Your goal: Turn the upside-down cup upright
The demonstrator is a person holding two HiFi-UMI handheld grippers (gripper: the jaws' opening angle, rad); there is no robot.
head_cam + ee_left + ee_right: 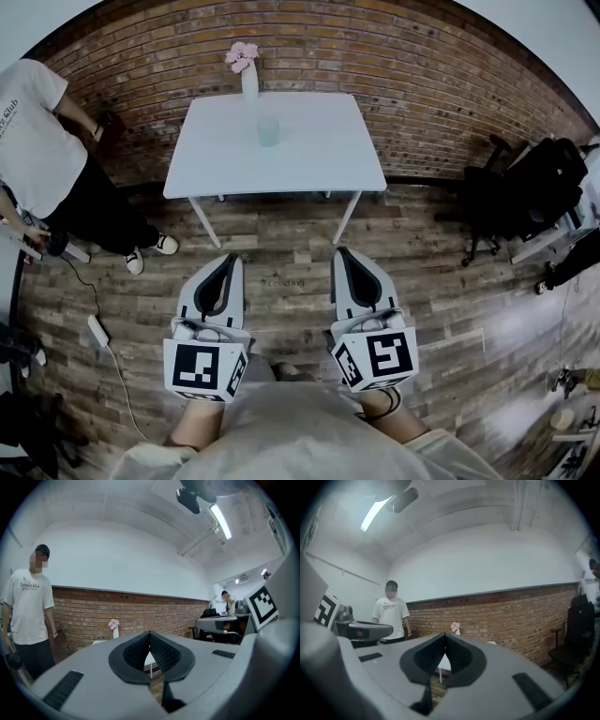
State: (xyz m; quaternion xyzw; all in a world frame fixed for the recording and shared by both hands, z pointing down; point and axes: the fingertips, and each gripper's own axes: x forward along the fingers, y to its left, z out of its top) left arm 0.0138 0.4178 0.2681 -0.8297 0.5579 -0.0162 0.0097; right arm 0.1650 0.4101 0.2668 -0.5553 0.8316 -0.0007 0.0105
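A small pale-green cup (269, 130) stands on the white table (319, 159) near its far edge, just in front of a white vase with pink flowers (248, 80). At this distance I cannot tell which way up the cup is. My left gripper (233, 260) and right gripper (343, 252) are held side by side over the wooden floor, well short of the table and pointing level toward it. Both are shut with nothing between their jaws. In the left gripper view my left gripper (150, 635) covers the cup, and in the right gripper view my right gripper (445, 637) does the same.
A person in a white T-shirt (37, 141) stands left of the table by the brick wall (422, 84). A black office chair (525, 197) is at the right. A power strip and cable (98, 330) lie on the floor at the left.
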